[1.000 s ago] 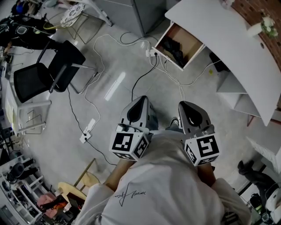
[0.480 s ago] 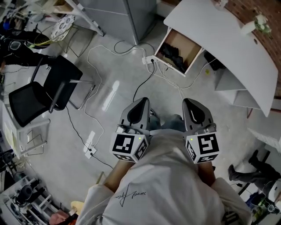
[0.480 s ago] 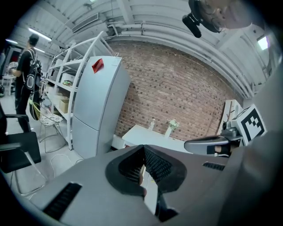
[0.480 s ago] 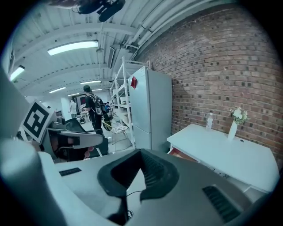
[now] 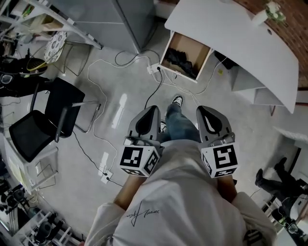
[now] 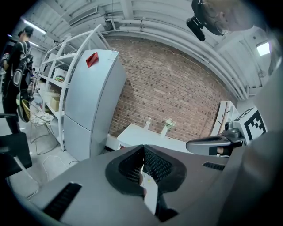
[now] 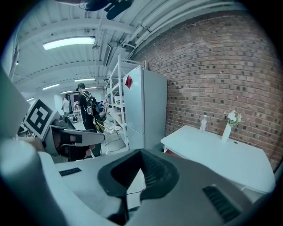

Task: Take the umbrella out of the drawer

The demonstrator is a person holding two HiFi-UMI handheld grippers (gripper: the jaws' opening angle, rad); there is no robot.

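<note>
An open wooden drawer (image 5: 186, 48) juts out from under the white desk (image 5: 240, 38) at the top of the head view. A black bundle, apparently the umbrella (image 5: 179, 58), lies inside it. My left gripper (image 5: 153, 108) and right gripper (image 5: 202, 109) are held side by side in front of my chest, well short of the drawer, and both point toward it. Both are shut with nothing between their jaws. The left gripper (image 6: 143, 148) and the right gripper (image 7: 140, 152) each see their own tips pressed together, with the desk (image 7: 221, 154) beyond.
A grey fridge (image 6: 95, 101) stands left of the desk. Cables and a power strip (image 5: 154, 68) lie on the floor before the drawer. A black chair (image 5: 45, 120) stands at left. A vase (image 5: 264, 13) sits on the desk. A person's legs (image 5: 279, 175) show at right.
I have stepped toward the desk: the drawer and desk have slid lower and leftward in the head view, and my leg and shoe now show between the grippers. Both grippers stay shut.
</note>
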